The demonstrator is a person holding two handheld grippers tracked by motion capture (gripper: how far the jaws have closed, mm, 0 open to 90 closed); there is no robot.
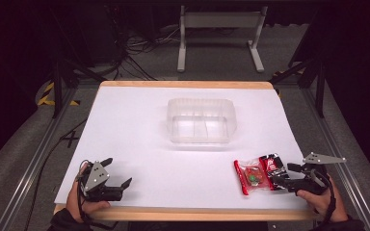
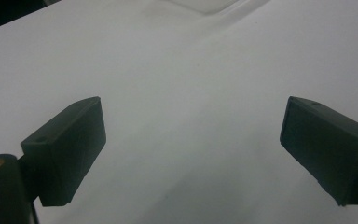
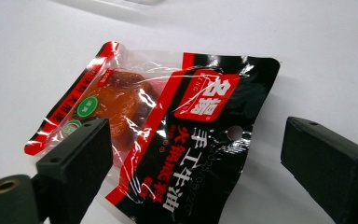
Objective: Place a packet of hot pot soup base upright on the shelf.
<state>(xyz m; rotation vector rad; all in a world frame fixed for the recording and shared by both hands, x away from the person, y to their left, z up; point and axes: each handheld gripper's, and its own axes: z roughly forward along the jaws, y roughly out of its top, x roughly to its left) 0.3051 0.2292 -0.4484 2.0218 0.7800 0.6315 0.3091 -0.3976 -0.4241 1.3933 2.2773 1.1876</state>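
Observation:
A red and black snack packet point(image 1: 257, 174) with a clear window lies flat on the white table near the front right. My right gripper point(image 1: 278, 176) is right beside it, jaws wide open, the packet's black end between them. In the right gripper view the packet point(image 3: 168, 140) lies between and ahead of the two black jaws, which stand apart from it. A clear plastic tray point(image 1: 201, 121) sits empty at the table's middle. My left gripper point(image 1: 117, 173) rests open near the front left corner, with bare white table point(image 2: 186, 93) between its jaws.
The white table top point(image 1: 139, 134) has a wooden front edge just in front of both hands. Beyond the far edge stand a grey metal stand point(image 1: 220, 33) and cables on the floor. Metal rails run along both sides of the table.

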